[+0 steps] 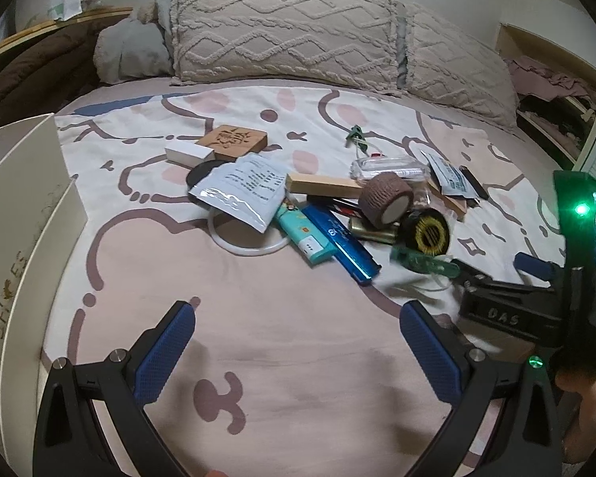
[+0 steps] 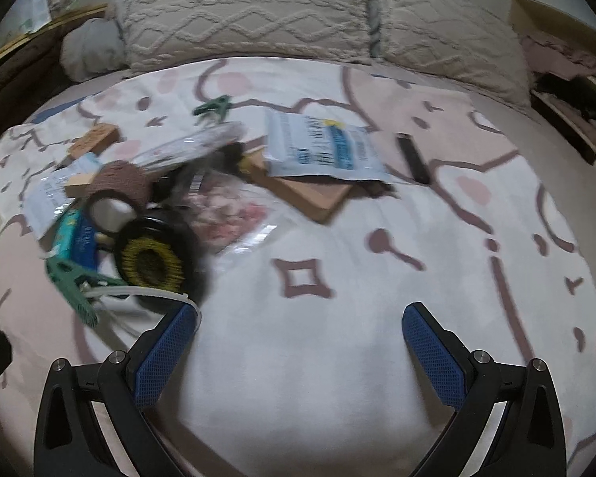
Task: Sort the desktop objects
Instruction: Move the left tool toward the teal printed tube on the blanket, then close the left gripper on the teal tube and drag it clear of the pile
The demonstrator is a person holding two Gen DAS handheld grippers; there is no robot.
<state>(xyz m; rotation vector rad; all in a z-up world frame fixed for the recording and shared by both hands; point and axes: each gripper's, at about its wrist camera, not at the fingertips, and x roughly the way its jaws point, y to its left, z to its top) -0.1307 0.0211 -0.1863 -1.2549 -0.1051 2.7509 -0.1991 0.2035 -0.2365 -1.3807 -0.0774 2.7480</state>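
Note:
A pile of small objects lies on a patterned bedsheet. It holds a brown tape roll, a black and yellow coil, a blue pen case, a teal box, a white packet, a carved wooden block and a green clip. My left gripper is open and empty, in front of the pile. My right gripper is open and empty, right of the coil and green clip. The right view is blurred.
A white cardboard box stands at the left. Knitted pillows line the back. A shelf with clothes is at the far right. A blue-printed packet lies on a wooden board, with a black stick beside it.

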